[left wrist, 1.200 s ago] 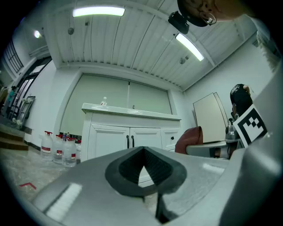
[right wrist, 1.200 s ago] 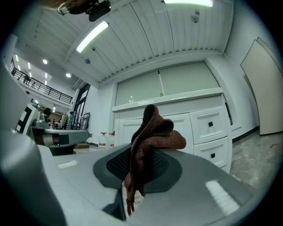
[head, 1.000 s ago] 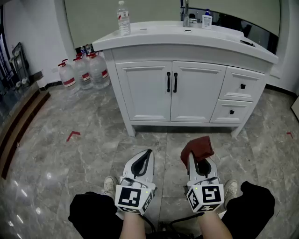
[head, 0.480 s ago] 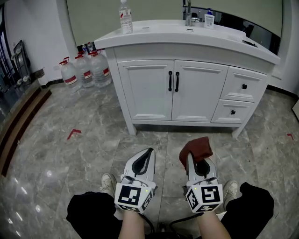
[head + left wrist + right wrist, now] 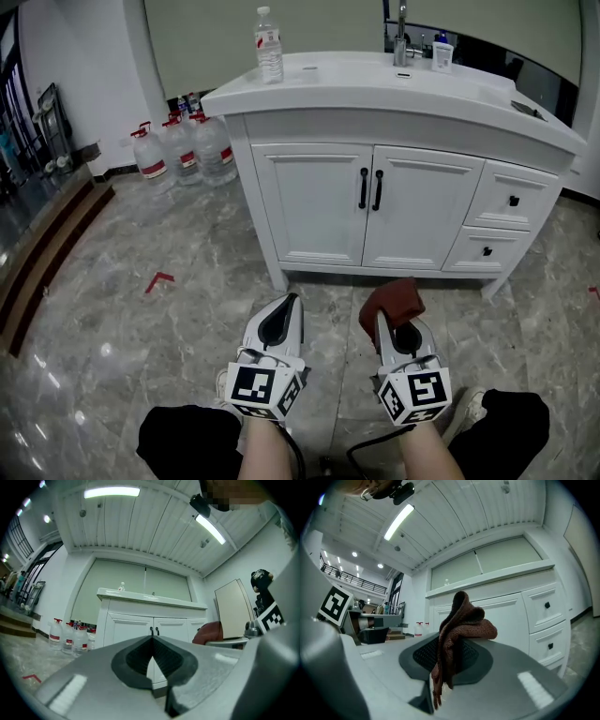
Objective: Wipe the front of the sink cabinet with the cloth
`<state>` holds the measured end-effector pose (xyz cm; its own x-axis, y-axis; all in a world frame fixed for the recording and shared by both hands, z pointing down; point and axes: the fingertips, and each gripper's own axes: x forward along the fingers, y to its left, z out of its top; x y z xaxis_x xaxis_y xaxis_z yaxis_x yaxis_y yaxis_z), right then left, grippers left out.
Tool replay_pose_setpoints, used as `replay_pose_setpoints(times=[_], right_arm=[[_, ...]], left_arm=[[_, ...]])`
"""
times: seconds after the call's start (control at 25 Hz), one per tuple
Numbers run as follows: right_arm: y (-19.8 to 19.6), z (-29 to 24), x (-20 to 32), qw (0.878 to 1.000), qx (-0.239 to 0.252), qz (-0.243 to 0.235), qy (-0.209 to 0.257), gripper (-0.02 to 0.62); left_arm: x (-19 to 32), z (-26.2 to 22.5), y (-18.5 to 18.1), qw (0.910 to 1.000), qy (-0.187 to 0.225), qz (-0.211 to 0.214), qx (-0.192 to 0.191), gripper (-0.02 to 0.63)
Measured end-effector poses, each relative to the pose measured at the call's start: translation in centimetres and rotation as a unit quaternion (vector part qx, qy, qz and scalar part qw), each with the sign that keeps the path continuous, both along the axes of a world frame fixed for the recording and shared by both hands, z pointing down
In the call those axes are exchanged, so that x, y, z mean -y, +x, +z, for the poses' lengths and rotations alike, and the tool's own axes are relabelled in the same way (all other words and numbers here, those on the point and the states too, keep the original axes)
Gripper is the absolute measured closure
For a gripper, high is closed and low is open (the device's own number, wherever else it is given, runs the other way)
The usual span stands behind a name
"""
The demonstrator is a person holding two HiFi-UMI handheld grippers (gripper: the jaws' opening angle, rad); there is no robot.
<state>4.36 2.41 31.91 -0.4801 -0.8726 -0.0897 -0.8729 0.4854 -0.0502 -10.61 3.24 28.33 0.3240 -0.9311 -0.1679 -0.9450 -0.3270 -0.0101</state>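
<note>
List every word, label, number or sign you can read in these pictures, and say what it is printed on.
Nothing here reads as text.
Water bottle: red label, too small to read.
Water jugs: red labels, too blurred.
Small bottle by the tap: label too small.
Marker cubes: black-and-white patterns, no words.

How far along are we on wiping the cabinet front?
Done: the cloth is clamped in the right gripper. In hand: both grippers hang short of the sink cabinet, the left gripper shut and empty. Left: all the wiping; the cloth touches no part of its front.
</note>
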Motion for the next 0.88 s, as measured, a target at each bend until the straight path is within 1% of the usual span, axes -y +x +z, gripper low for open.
replay_pose_setpoints(times=[0.16,0.28,0.44,0.6,0.72,0.8,0.88], right_arm=[[-2.7,-1.3,4.7,1.0,-0.009,-0.014,0.005,0.511],[-5.3,-2.3,8.6,0.999,-0.013,-0.029,0.012,0.511],[-9.8,-3.7,13.6,0.998,-0.011,-0.065,0.012,0.511],[-14.9,-5.2,17.5,0.995,-0.013,-0.097,0.026,0.509],[-18.6,-6.2,19.9,0.993,-0.023,-0.113,0.039,0.509],[-20.8,-6.9,21.4,0.991,-0.029,-0.119,0.046,0.509],[-22.9,-7.8,22.7,0.99,-0.033,-0.123,0.056,0.509]], left_arm=[[3.9,-0.9,-2.4,0.9993,0.004,-0.009,0.035,0.606],[7.0,-1.6,-4.8,0.9989,0.01,-0.015,0.043,0.606],[10.8,-1.8,-7.8,0.9978,0.01,-0.016,0.063,0.606],[13.8,-1.6,-11.3,0.9979,0.011,-0.018,0.061,0.606],[15.7,-1.4,-13.8,0.9974,0.01,-0.017,0.069,0.606],[17.0,-1.5,-15.3,0.9979,0.011,-0.016,0.061,0.606],[18.2,-1.8,-16.8,0.9988,0.012,-0.015,0.046,0.606]])
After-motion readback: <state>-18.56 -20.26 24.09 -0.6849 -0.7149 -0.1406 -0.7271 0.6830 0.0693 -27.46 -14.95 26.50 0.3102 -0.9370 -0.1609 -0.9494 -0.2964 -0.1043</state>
